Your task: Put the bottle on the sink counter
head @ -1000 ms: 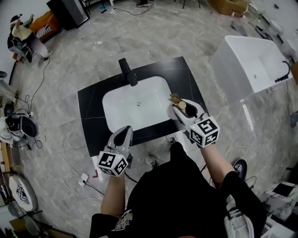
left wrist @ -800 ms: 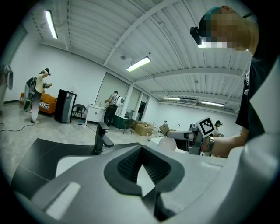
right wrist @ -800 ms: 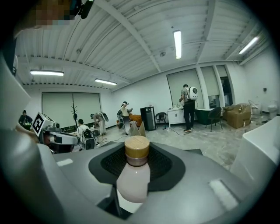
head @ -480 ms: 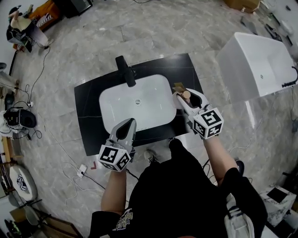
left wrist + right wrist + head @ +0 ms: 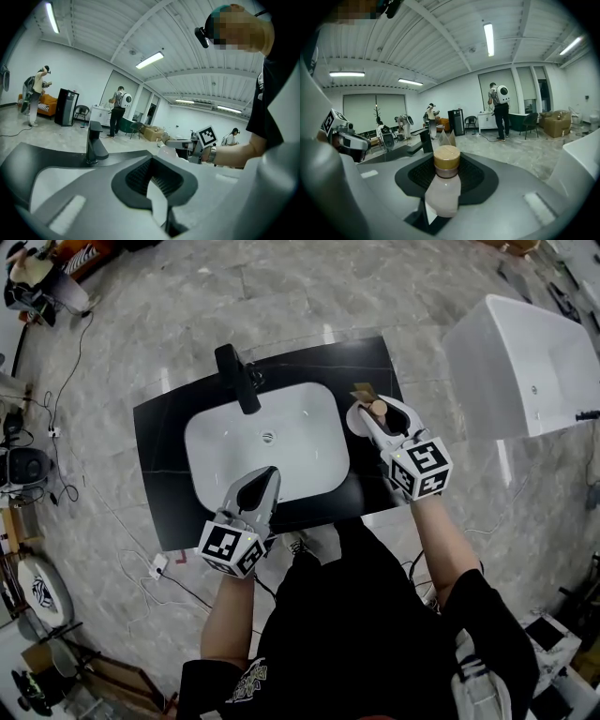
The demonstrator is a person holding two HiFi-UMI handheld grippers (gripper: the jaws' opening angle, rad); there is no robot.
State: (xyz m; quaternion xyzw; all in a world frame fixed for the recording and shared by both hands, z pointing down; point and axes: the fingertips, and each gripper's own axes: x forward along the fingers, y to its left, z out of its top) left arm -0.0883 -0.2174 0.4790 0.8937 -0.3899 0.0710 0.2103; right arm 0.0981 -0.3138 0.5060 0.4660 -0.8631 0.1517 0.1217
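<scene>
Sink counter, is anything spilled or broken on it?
Nothing stands out. The black sink counter shows no spill or crack. The bottle, cap on, is upright in the right gripper at the counter's right end.

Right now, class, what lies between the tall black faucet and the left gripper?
The white rectangular sink basin, shown in the head view.

Black sink counter [image 5: 159, 470], faucet [image 5: 236, 379] (black), white basin [image 5: 230, 460]

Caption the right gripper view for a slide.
Right claw clamps a pale, wooden-capped bottle; black faucet stands beyond.
</scene>
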